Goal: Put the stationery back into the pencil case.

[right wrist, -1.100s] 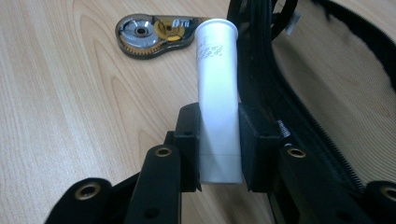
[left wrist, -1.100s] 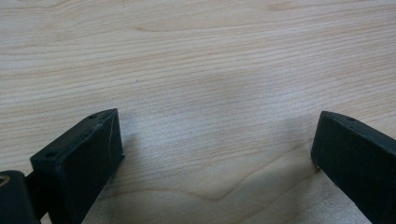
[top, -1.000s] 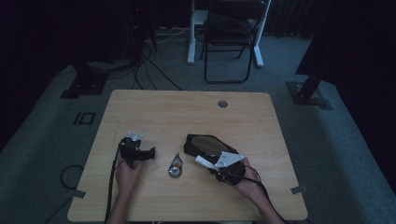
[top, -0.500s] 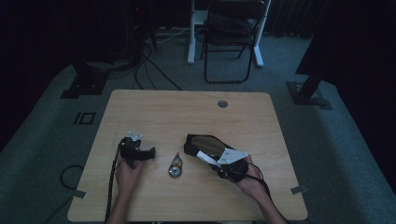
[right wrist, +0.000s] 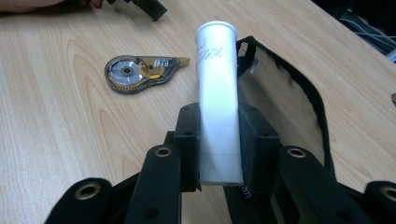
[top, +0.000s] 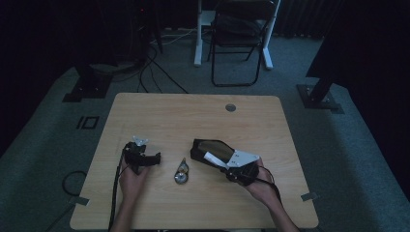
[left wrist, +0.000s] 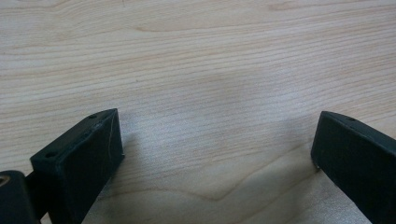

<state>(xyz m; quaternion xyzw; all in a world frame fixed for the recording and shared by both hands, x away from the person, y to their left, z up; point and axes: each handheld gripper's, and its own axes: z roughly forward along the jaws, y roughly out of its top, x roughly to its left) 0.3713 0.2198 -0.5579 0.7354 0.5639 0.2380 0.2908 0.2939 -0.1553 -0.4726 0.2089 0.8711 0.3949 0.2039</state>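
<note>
The right gripper (right wrist: 218,140) is closed on a white cylindrical tube (right wrist: 216,88). Both pads press its sides near the base, so most of its length projects forward past the jaws. The tube lies along the gripper's axis, and its far end reaches the edge of a black mesh pouch (right wrist: 289,93) on the table just beyond. This end-on hold suggests the tube is being lined up with the pouch opening for insertion; it cannot be told whether the tip is already inside.

In the high view the right gripper (top: 231,168) sits at the near-right end of the mesh pouch (top: 209,150), with the tube (top: 212,158) showing as a pale strip against the dark fabric. The pouch lies flat, its long side running diagonally away from the gripper.

A correction tape dispenser (right wrist: 140,73) lies on the bare wood to the left of the tube in the right gripper view, apart from both tube and pouch. In the high view the dispenser (top: 182,171) rests between the two hands.

The left gripper (left wrist: 215,149) has its jaws spread wide with nothing between them, pointing down at bare table (left wrist: 201,60). In the high view the left gripper (top: 152,159) rests on the table well apart from the pouch. It is judged to be parked, available to steady the pouch if the fabric shifts.
</note>
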